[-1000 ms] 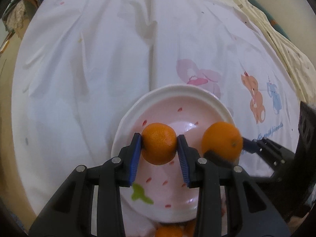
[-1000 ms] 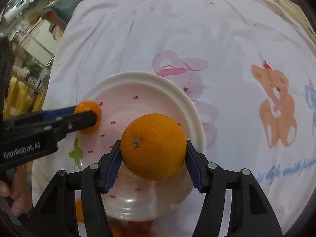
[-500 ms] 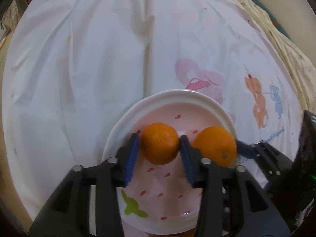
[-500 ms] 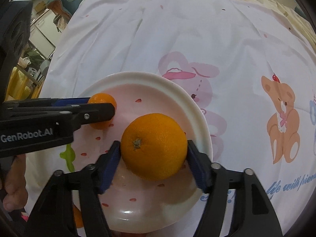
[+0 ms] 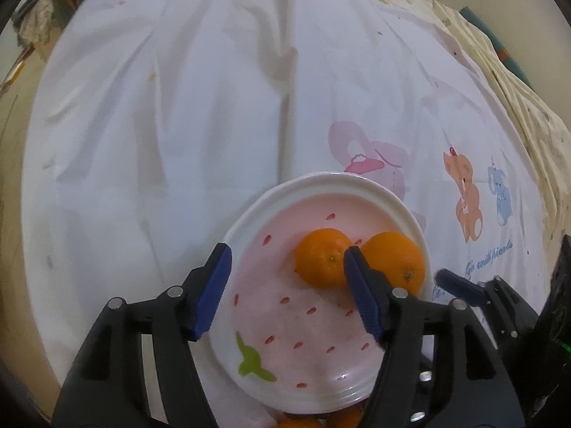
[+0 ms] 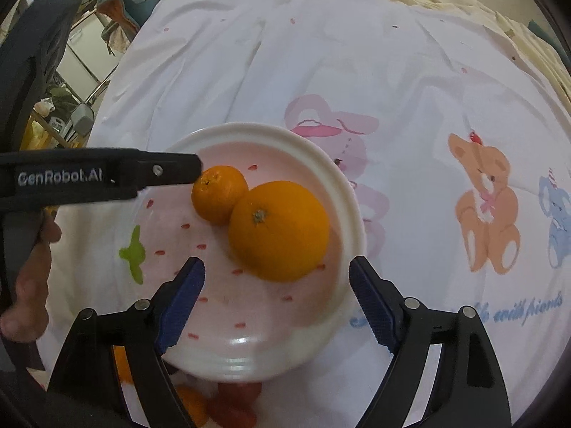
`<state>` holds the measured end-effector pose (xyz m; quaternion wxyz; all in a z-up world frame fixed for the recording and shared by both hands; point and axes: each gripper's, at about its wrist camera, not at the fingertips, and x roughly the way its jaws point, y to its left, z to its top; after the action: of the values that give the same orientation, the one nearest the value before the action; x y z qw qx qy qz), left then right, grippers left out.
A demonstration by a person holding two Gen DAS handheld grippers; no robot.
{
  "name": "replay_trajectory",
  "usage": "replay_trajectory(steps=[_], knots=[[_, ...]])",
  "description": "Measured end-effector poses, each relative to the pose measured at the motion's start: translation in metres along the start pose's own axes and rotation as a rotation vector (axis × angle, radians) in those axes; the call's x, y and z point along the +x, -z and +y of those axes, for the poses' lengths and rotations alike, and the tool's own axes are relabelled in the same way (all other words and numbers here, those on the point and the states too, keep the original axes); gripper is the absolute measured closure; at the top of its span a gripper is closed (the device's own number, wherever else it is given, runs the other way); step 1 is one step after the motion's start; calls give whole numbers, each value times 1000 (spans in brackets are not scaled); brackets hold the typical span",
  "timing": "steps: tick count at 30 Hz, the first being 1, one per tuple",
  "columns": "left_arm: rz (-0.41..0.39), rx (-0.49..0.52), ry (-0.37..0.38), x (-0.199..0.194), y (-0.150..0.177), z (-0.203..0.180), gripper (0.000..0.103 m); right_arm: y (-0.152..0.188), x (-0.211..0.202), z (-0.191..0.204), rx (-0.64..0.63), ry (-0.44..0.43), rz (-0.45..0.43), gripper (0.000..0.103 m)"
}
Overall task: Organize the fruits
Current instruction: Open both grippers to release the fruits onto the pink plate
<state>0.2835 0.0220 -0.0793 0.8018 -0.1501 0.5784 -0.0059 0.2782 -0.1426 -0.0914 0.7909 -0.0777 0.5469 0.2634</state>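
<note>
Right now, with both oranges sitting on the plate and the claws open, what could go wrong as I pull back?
1. The left claw has one finger beside the small orange; pulling back could nudge it.
2. The small orange touches the big orange, so a bump may roll both.
3. The big orange sits near the plate rim and could roll off onto the cloth.

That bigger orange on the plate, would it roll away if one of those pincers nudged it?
Probably a little: the bigger orange is round and sits free on the smooth plate. The smaller orange touching it and the plate's raised rim would likely stop it. Its skin looks firm, not fragile.
</note>
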Motion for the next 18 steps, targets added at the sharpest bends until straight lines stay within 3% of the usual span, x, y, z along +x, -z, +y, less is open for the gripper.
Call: replay_trajectory(steps=[11, 18], knots=[[-63, 35, -7, -48, 21, 0, 36, 18, -53, -2, 68, -4, -63, 17], [-104, 44, 3, -81, 52, 2, 16, 38, -79, 4, 177, -2, -93, 17]])
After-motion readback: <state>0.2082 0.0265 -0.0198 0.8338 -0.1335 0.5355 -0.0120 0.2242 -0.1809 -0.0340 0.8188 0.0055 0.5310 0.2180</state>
